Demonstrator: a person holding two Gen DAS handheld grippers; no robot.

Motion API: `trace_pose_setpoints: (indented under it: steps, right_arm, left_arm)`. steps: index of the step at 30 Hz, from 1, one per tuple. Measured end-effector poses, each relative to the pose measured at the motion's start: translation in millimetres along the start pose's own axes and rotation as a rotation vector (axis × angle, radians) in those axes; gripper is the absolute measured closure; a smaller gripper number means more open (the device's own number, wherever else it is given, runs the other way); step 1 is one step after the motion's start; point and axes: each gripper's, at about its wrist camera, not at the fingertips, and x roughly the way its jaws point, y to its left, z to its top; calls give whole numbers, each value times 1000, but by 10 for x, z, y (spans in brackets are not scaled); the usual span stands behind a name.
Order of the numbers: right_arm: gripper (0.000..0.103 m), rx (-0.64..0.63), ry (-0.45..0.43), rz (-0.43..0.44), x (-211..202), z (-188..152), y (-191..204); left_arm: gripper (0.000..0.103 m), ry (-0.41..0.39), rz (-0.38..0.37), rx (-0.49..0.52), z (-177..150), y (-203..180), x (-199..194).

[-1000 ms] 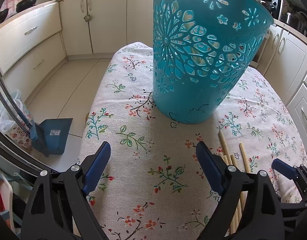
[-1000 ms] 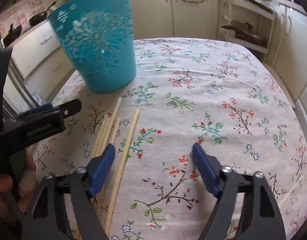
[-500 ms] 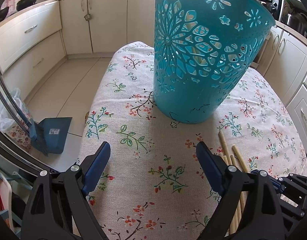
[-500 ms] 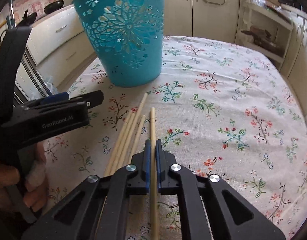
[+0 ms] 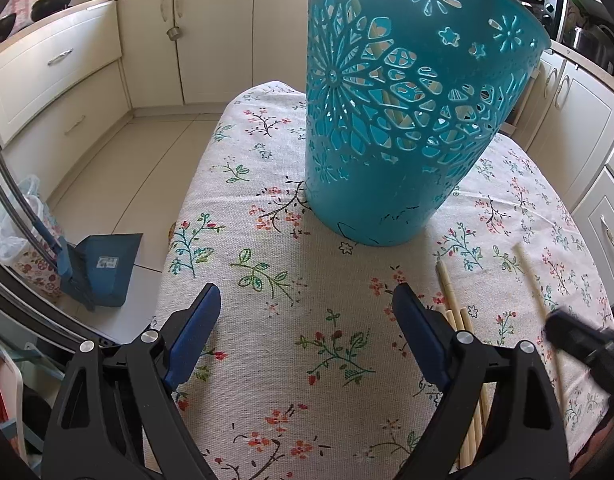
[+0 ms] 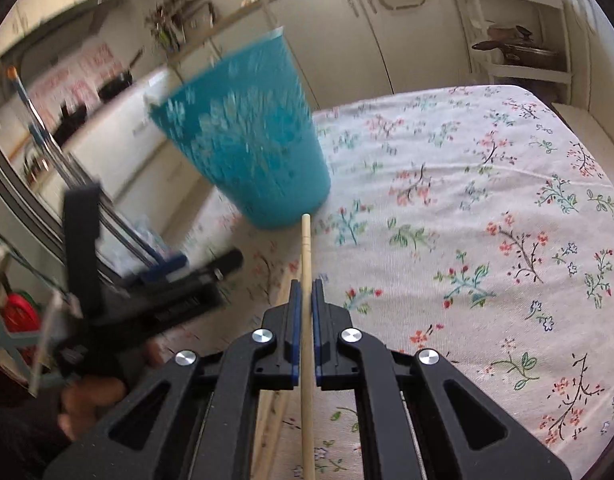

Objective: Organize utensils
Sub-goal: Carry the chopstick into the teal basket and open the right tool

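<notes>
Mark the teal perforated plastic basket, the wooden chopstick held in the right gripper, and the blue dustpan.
teal perforated plastic basket (image 5: 391, 132): left wrist view, side wall.
wooden chopstick (image 6: 306, 248): right wrist view, shaft ahead of the pads.
blue dustpan (image 5: 107, 268): left wrist view, pan face.

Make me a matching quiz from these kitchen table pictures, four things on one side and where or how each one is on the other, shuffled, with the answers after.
Things
1. left hand-held gripper
2. right hand-held gripper
3. teal basket
4. dustpan

States
A. standing on the floral tablecloth
B. shut on a chopstick
C. on the floor beside the table
D. open, nothing between its fingers

Pairs: 1-D, 2-B, 3-A, 4-C
</notes>
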Motion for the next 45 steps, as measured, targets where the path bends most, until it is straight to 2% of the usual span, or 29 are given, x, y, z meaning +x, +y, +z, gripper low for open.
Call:
trace_pose_setpoints:
  steps: [9, 17, 21, 23, 27, 33, 40, 45]
  right_arm:
    - [97, 64, -204, 148, -420, 397, 127]
    - [97, 64, -493, 291, -558, 1273, 536]
    - [97, 63, -603, 269, -481, 1640, 657]
    - [97, 78, -628, 256, -397, 1774, 647]
    - [97, 81, -621, 208, -143, 1900, 631]
    - [96, 28, -565, 143, 121, 1738, 648]
    - [95, -60, -486, 97, 164, 1480, 685]
    - [90, -98, -445, 56, -88, 1123, 601]
  left_arm:
    - [19, 3, 4, 7, -12, -15, 20]
    - [19, 7, 7, 10, -12, -33, 23]
    - [19, 6, 2, 4, -9, -31, 17]
    - [19, 5, 0, 3, -3, -20, 14]
    - [19, 4, -9, -1, -3, -8, 15]
    - [19, 4, -22, -6, -4, 26, 13]
    - [19, 4, -23, -11, -5, 32, 16]
    - [19, -1, -20, -24, 1, 56, 14]
